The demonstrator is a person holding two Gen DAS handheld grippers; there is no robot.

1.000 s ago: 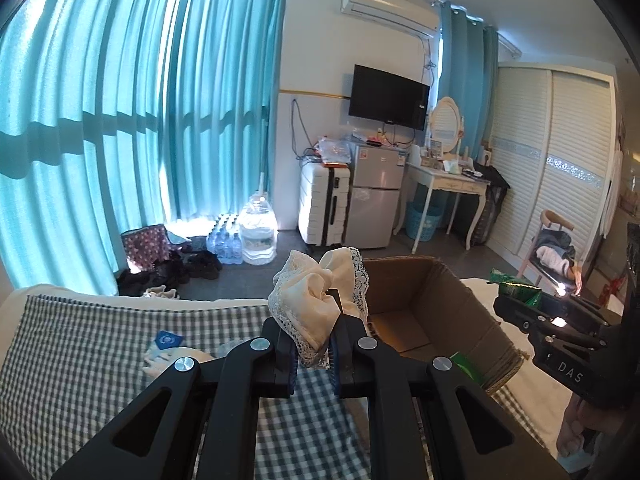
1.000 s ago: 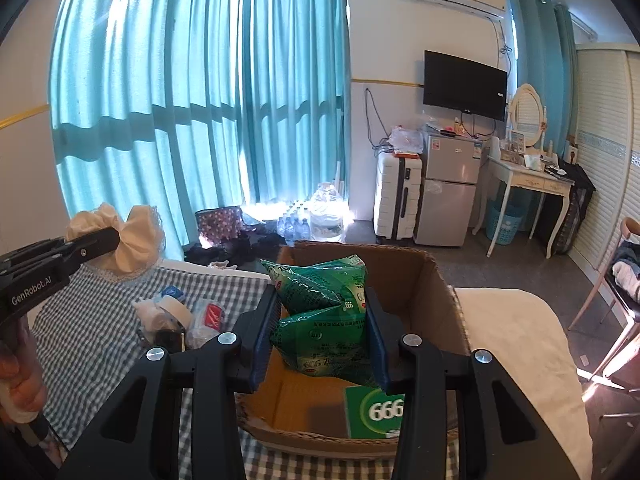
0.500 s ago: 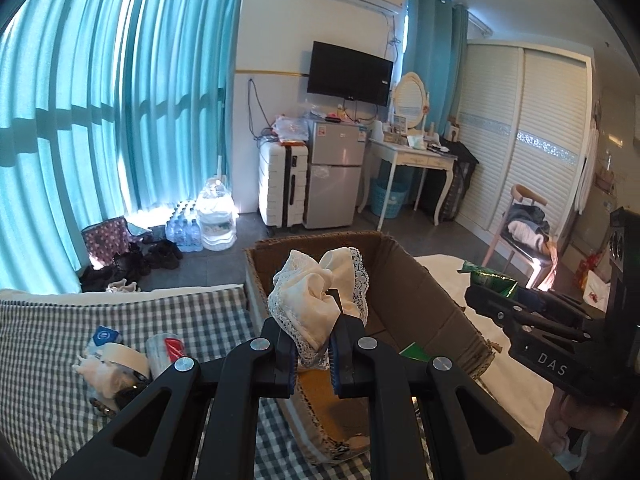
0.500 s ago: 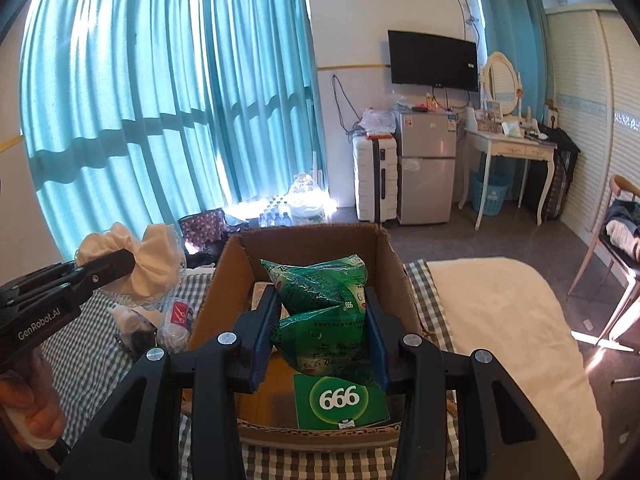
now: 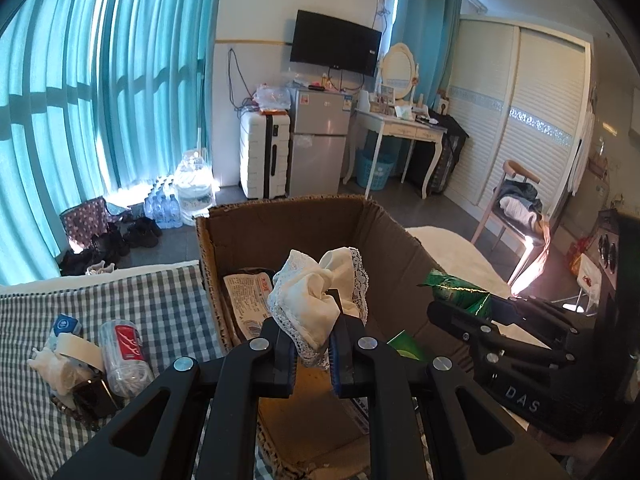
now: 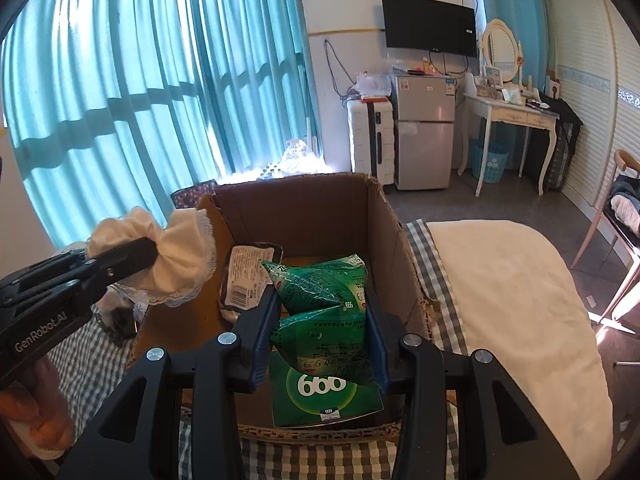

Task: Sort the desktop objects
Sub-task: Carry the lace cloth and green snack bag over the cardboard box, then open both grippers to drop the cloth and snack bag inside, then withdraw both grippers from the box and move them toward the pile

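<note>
My left gripper (image 5: 312,354) is shut on a cream lace-edged cloth (image 5: 318,300), held over the open cardboard box (image 5: 280,216). The same cloth (image 6: 176,256) shows in the right wrist view at the box's left wall. My right gripper (image 6: 320,330) is shut on green sachets (image 6: 324,308), hanging above the box's inside. The sachets (image 5: 456,290) and that gripper also appear at the right of the left wrist view. In the box lie a green "999" carton (image 6: 324,390) and a white labelled packet (image 6: 248,276).
The box (image 6: 384,248) stands on a checked tablecloth (image 5: 132,308). Left of the box lie a clear jar with a red label (image 5: 124,356), a tape roll (image 5: 78,350) and small items. A white cover (image 6: 500,288) lies right of the box. A hand (image 6: 32,420) holds the left gripper.
Both grippers have moved forward and down, from beside and before the box to over its inside. Each still holds its load.
</note>
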